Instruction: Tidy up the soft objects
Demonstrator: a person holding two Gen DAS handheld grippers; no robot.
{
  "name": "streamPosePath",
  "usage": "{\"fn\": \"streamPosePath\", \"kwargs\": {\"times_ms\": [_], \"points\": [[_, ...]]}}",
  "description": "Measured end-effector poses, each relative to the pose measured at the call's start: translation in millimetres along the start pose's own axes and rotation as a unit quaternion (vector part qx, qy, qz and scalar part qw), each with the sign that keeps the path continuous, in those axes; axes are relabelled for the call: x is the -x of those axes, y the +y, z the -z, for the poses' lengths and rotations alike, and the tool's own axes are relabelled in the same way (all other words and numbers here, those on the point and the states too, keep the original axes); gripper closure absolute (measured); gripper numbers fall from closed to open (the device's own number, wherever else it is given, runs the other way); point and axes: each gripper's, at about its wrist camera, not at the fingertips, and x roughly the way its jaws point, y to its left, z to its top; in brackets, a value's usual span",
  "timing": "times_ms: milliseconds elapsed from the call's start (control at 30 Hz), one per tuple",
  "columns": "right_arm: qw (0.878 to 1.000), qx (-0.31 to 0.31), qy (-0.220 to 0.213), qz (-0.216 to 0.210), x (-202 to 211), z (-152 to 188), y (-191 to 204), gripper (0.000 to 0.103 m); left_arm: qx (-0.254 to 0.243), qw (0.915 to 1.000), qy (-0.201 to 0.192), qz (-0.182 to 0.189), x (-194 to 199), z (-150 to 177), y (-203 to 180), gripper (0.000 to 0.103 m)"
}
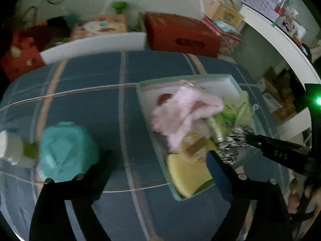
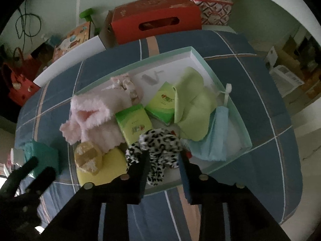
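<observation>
1. Right wrist view puts your right gripper (image 2: 163, 160) low over the near edge of the shallow box (image 2: 241, 120), its jaws spread with the leopard-print fluffy piece (image 2: 158, 142) lying between and just ahead of them. The fingers flank the fabric but I cannot tell whether they press it, so treat it as not yet gripped.
2. That box sits on the blue plaid cloth (image 2: 260, 76) and serves as the collecting place, which is why the soft things are crowded into it: the pink fuzzy item (image 2: 94, 112) hangs over the left rim, a light green cloth (image 2: 190, 108) is draped toward the right, a pale blue cloth (image 2: 214, 138) lies under its edge, and a yellow sponge (image 2: 112, 160) fills the near left corner with a tan crumpled lump (image 2: 88, 157) resting on it.
3. Two green tissue packs (image 2: 134, 124) lie in the middle, touching each other. Each carries a printed logo, but the lettering is too small and blurred to read.
4. Left wrist view shows your left gripper (image 1: 158, 158) wide apart and holding nothing, over the cloth between the box and a teal tissue pack (image 1: 66, 150) still outside it. Judging by that, the teal pack looks like the next thing to bring in.
5. Small pale marks show on the right gripper's arm in this view; I cannot read them reliably.
</observation>
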Motion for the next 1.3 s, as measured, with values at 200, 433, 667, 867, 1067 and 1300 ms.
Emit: {"fn": "streamPosePath", "kwargs": {"times_ms": [200, 433, 667, 867, 1067, 1300], "points": [[0.999, 0.021, -0.023, 0.009, 12, 21, 16, 0.039, 0.025, 0.9981, -0.032, -0.047, 17, 31, 28, 0.011], [0.998, 0.022, -0.054, 0.000, 19, 55, 34, 0.029, 0.062, 0.9939, -0.054, -0.073, 26, 60, 55, 0.011], [0.997, 0.013, -0.078, -0.014, 18, 79, 50, 0.015, 0.077, 0.9908, -0.072, -0.085, 28, 76, 68, 0.011], [0.996, 0.020, -0.091, -0.011, 13, 89, 62, 0.011, 0.082, 0.9885, -0.081, -0.097, 26, 82, 79, 0.011], [0.994, 0.024, -0.105, 0.000, 8, 94, 66, 0.010, 0.084, 0.9888, -0.077, -0.097, 21, 85, 85, 0.011], [0.994, 0.027, -0.103, 0.004, -2, 97, 67, 0.010, 0.070, 0.9879, -0.070, -0.119, 20, 86, 81, 0.011]]}}
